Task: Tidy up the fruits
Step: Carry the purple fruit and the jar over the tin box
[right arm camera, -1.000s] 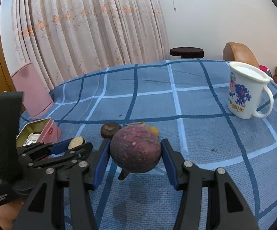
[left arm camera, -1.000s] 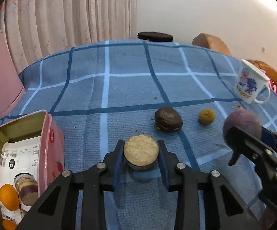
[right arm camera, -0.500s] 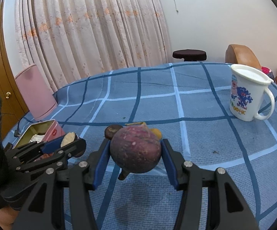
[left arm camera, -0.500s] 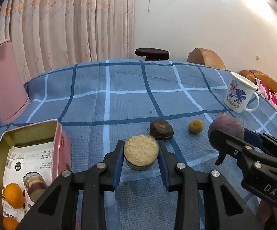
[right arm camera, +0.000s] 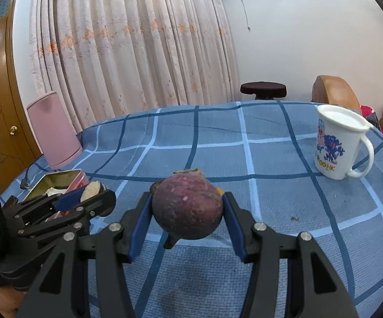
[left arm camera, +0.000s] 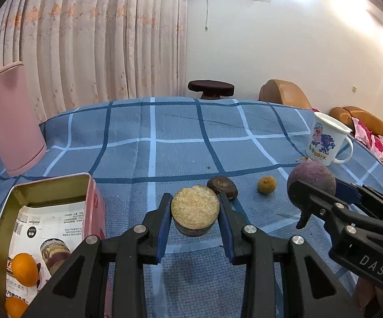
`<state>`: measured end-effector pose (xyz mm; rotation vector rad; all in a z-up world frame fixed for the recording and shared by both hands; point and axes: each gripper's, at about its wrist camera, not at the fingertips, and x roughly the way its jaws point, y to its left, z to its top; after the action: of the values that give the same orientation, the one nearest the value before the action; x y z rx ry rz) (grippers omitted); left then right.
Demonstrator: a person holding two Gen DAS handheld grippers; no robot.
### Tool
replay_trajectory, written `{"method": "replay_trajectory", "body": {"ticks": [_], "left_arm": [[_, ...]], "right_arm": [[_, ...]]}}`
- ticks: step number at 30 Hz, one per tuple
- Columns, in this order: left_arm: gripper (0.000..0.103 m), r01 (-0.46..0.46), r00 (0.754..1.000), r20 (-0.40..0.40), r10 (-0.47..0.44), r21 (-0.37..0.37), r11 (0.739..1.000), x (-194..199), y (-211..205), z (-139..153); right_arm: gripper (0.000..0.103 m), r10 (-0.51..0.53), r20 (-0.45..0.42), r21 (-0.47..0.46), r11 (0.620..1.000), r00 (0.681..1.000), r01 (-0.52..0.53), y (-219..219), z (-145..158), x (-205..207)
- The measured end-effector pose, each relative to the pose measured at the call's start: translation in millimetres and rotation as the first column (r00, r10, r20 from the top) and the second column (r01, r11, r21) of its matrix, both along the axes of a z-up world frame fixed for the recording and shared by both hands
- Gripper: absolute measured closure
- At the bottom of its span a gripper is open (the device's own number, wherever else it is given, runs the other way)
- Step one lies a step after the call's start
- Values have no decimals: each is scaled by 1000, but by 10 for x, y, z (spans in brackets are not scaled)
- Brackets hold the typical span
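Observation:
My left gripper (left arm camera: pixel 195 212) is shut on a half fruit with a tan cut face (left arm camera: pixel 195 209), held above the blue checked cloth. My right gripper (right arm camera: pixel 187 212) is shut on a round purple fruit (right arm camera: pixel 187 206); that fruit also shows at the right of the left wrist view (left arm camera: pixel 310 177). A dark brown fruit (left arm camera: pixel 222 186) and a small yellow-brown fruit (left arm camera: pixel 267 184) lie on the cloth just beyond the left gripper. An open pink tin (left arm camera: pixel 93 206) at the lower left holds oranges (left arm camera: pixel 24 269) and a cut purple piece (left arm camera: pixel 54 254).
A white mug with a cartoon print (left arm camera: pixel 326 143) (right arm camera: pixel 337 145) stands at the right on the table. A pink upright lid or panel (left arm camera: pixel 13 122) stands at the far left table edge. Curtains, a stool and sofas are beyond the table.
Both grippers have risen and tilted up with their fruits held; more of the room shows. The fruits on the cloth have not moved.

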<state>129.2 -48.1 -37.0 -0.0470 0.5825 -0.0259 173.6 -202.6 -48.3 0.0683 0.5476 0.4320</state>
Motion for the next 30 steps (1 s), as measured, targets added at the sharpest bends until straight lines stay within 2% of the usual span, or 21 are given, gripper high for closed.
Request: {"method": "replay_trajectory", "body": {"ticks": [6, 30], "left_arm": [[68, -1, 1000, 27, 0, 6, 1000, -49, -15, 22], [68, -8, 992, 123, 8, 1, 1000, -294, 28, 110]], "right_arm": [[47, 4, 16, 2, 1000, 1000, -4, -1, 8, -15], [47, 27, 170, -32, 999, 985, -22, 64, 117, -283]]}}
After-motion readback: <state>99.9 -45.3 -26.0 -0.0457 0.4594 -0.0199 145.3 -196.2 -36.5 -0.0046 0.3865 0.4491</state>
